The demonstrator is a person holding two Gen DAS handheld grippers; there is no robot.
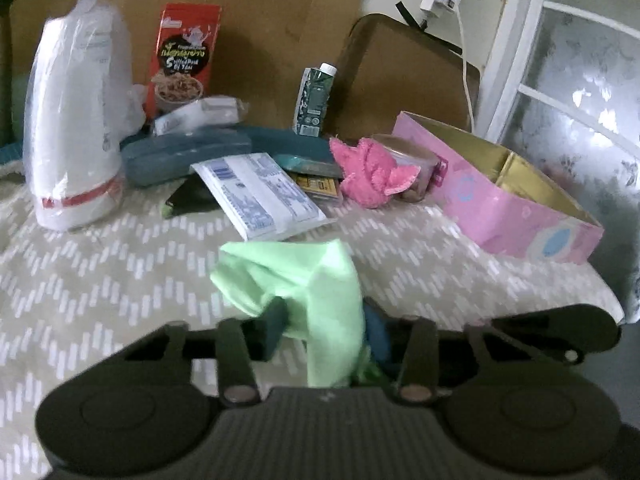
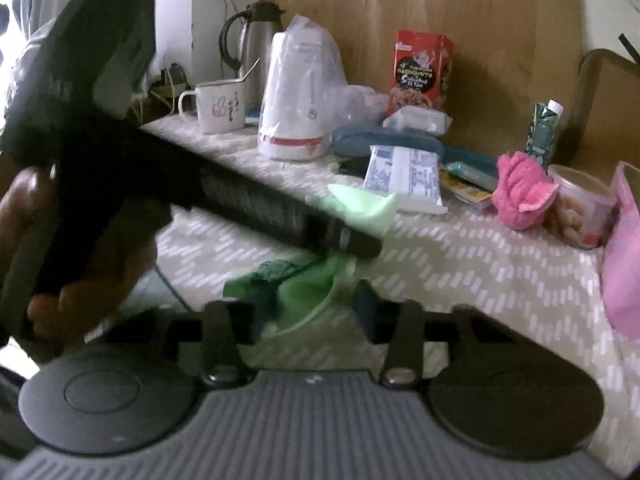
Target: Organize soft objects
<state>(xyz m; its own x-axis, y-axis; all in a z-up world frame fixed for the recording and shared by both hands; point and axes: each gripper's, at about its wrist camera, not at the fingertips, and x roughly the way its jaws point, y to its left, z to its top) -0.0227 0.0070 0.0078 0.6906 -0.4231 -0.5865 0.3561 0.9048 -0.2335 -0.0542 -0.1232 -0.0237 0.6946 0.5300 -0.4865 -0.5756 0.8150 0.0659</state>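
Bunching between left gripper [image 1: 324, 336] pads, seemingly pinched: green cloth [image 1: 304, 280].

The left gripper [image 1: 324, 332] has its jaws nearly together, clamped on a green cloth [image 1: 304, 280]. The right gripper [image 2: 308, 312] is likewise pinched on the same cloth. A hand [image 2: 52, 248] grips the left tool's handle, angled downward.

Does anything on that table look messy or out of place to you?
Yes. The pink fluffy cloth lies crumpled against a snack tub, and a white packet leans askew on the pile behind it. Both grippers pinch the green cloth.
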